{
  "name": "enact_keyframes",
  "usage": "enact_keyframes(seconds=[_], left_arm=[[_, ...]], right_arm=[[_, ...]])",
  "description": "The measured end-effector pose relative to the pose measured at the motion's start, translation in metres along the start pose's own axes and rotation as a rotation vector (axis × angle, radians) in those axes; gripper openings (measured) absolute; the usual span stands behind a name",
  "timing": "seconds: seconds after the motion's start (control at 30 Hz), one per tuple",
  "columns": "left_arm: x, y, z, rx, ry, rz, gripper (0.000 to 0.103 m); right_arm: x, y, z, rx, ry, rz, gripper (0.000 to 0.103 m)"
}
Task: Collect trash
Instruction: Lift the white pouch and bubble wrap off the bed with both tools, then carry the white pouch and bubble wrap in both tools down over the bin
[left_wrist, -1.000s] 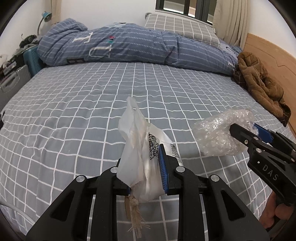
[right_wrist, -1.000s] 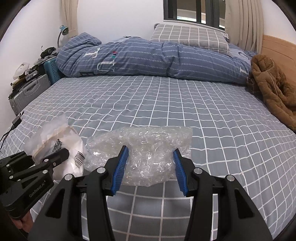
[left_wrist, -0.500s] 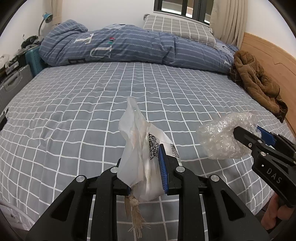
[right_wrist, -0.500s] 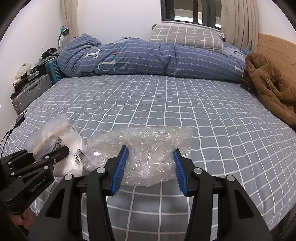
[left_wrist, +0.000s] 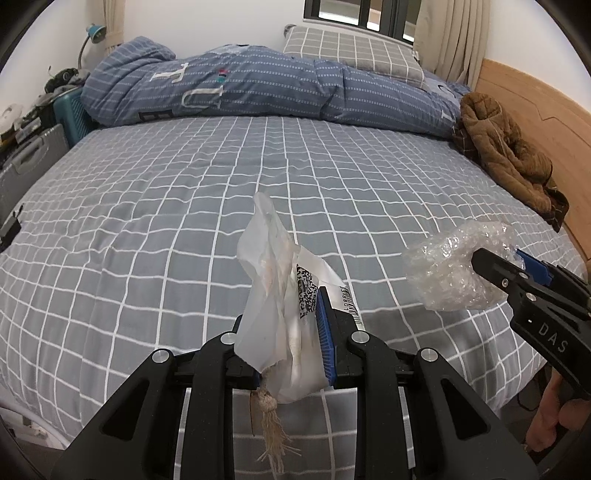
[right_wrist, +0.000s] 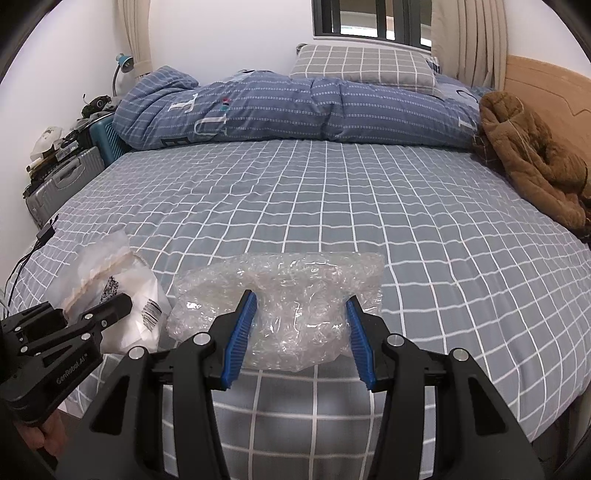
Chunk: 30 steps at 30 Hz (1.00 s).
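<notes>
My left gripper (left_wrist: 291, 332) is shut on a crumpled white plastic bag (left_wrist: 273, 280) with a barcode label and a frayed string hanging below it. The same white bag (right_wrist: 110, 291) shows at the left of the right wrist view, held by the left gripper (right_wrist: 122, 306). My right gripper (right_wrist: 299, 328) is shut on a wad of clear bubble wrap (right_wrist: 295, 295); its blue pads press both sides. In the left wrist view that bubble wrap (left_wrist: 450, 273) hangs at the right in the right gripper (left_wrist: 495, 262). Both are held above the near edge of the bed.
A grey checked bed sheet (left_wrist: 184, 203) fills the view. A rolled blue duvet (left_wrist: 258, 92) and a pillow (left_wrist: 351, 51) lie at the far side, a brown coat (left_wrist: 509, 155) by the wooden headboard. Suitcases (right_wrist: 62, 181) stand at the left.
Both grippers have drawn back from the bed with their loads; more of the bed and its near edge shows now. Neither grip has changed.
</notes>
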<state>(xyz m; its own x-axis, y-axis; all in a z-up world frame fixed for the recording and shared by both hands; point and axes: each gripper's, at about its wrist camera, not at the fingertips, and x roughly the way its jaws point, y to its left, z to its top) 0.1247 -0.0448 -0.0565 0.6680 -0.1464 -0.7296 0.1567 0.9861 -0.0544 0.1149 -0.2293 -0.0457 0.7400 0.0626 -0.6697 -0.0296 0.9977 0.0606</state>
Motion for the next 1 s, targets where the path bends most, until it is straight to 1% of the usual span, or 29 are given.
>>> enact_keyframes(seconds=[0.4,0.63,1.0], left_arm=[[-0.023,-0.004,-0.018,-0.002,-0.002,-0.002,0.022],[-0.032,-0.009,-0.034,0.009,0.012,-0.004,0.022],[-0.051,-0.012,-0.057,0.006,0.027,0.002,0.022]], right_arm=[[-0.024,0.002,-0.026,0.005,0.02,0.0,0.046],[-0.036,0.004,-0.044,0.007,0.037,0.004,0.046],[-0.06,0.009,-0.066,-0.01,0.035,0.001,0.046]])
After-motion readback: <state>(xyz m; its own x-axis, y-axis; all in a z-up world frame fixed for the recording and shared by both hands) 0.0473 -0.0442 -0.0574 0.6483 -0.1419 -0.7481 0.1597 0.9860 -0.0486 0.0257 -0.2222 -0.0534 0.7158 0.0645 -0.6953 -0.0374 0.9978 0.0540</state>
